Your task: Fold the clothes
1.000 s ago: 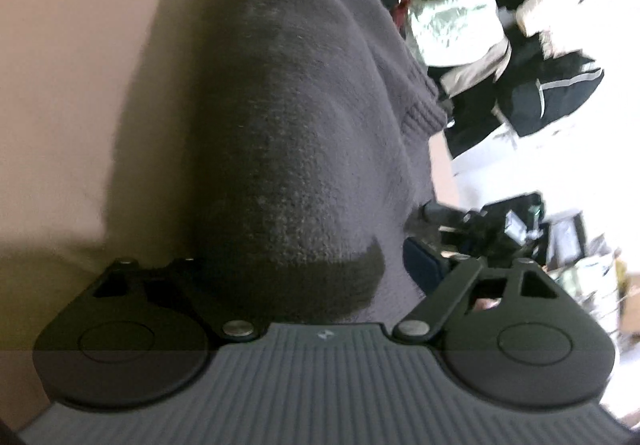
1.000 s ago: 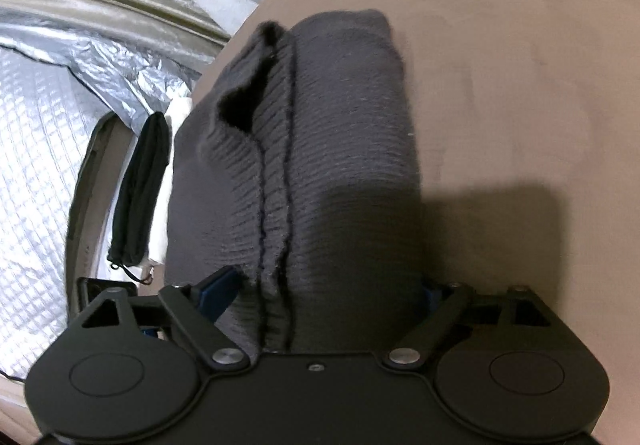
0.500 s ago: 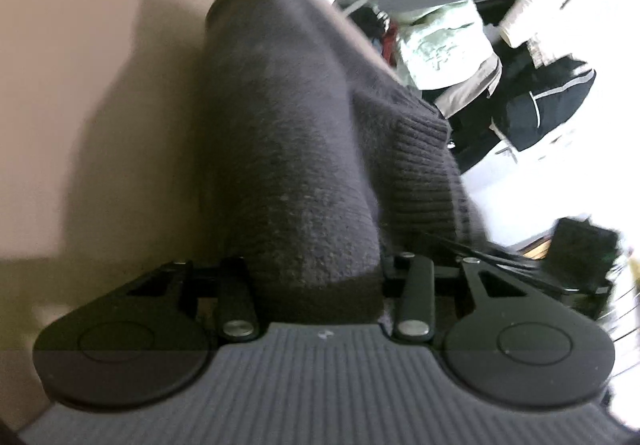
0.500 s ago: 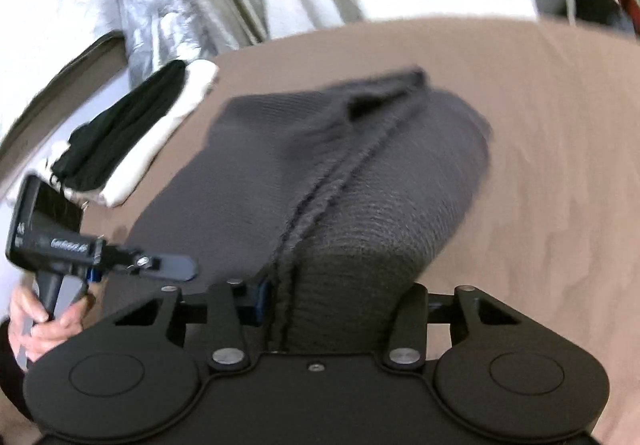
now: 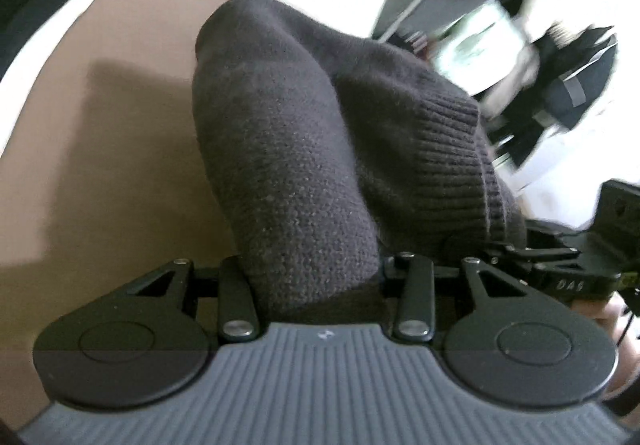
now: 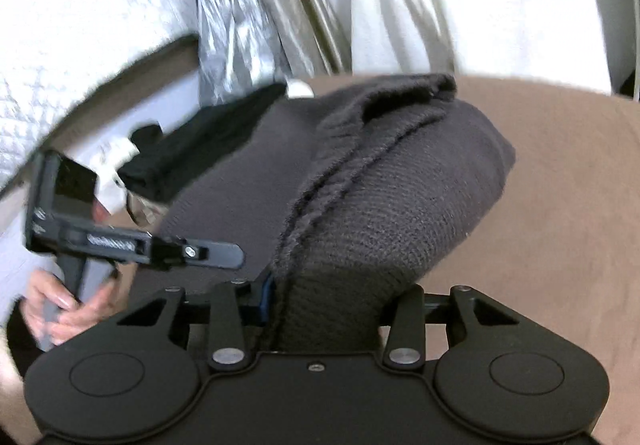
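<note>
A dark grey knitted sweater (image 5: 304,149) is folded into a thick bundle and held up over the tan surface (image 5: 100,173). My left gripper (image 5: 316,273) is shut on one end of the fold; the knit fills the gap between its jaws. My right gripper (image 6: 324,309) is shut on the other end of the sweater (image 6: 384,205), by its ribbed hem. The left gripper's body (image 6: 132,241) and the hand that holds it show at the left of the right wrist view. The fingertips of both grippers are hidden in the cloth.
A folded black garment (image 6: 200,149) lies on white cloth at the surface's far left edge. Silver quilted material (image 6: 232,29) and white fabric stand behind it. A cluttered pile of clothes (image 5: 560,57) lies beyond the surface in the left wrist view.
Both grippers closed on the sweater's ends, then lifted and turned with it. The bundle now hangs above the tan surface, and the background has swung in both views.
</note>
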{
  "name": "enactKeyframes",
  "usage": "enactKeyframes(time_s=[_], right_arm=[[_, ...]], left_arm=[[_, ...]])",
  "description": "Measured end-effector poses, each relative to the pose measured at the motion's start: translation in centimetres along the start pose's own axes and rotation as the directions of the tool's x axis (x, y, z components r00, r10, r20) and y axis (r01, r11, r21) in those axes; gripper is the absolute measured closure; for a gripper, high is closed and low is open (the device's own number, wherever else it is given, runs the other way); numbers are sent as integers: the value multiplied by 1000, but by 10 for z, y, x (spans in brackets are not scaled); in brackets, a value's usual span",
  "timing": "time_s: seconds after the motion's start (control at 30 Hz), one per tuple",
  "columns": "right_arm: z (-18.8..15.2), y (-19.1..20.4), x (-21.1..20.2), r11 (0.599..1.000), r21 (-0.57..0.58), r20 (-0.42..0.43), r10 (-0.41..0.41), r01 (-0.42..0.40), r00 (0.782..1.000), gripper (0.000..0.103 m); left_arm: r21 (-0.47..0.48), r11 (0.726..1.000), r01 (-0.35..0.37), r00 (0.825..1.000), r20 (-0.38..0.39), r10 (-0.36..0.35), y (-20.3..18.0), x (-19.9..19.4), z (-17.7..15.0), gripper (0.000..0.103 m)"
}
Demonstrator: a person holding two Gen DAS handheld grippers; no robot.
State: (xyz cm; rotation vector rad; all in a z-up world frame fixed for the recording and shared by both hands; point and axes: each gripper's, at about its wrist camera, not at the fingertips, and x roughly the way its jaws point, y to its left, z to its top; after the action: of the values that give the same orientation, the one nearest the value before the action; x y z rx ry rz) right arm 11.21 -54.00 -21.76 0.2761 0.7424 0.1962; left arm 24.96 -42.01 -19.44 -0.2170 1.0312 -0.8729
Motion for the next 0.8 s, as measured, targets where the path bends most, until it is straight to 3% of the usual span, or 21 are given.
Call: enactKeyframes(time_s=[0.1,0.13,0.23,0.47,0.63,0.77,0.8], right_arm=[[-19,-16,40,995,-9,-104,-104,103,989,48],[-23,-23,43,993,19,-109,-114,117,988,44],[-28,-42,33,986,161,-84,-35,49,996,40],[-44,-66,0,963,269,-91,47,-21,995,36],[-45,-61,14,935,342,11,96,-94,995,34],[-44,-63,45,918,384,-19,118,-102,993,31],[-42,-65,52,914,393,-14,121,-106,993,31]], left_arm=[[-17,995,-103,989,-113,100,10,28,-5,52],[-48,994,-101,987,-130,94,16,30,-5,50],[-198,979,-57,986,-163,25,36,21,-1,44],[-205,979,3,984,-174,-39,56,17,-19,32],[-173,983,61,992,-95,-78,56,14,-20,32],[-172,982,74,995,-59,-85,56,15,-16,33],[-173,983,56,996,-55,-66,56,17,-15,42]])
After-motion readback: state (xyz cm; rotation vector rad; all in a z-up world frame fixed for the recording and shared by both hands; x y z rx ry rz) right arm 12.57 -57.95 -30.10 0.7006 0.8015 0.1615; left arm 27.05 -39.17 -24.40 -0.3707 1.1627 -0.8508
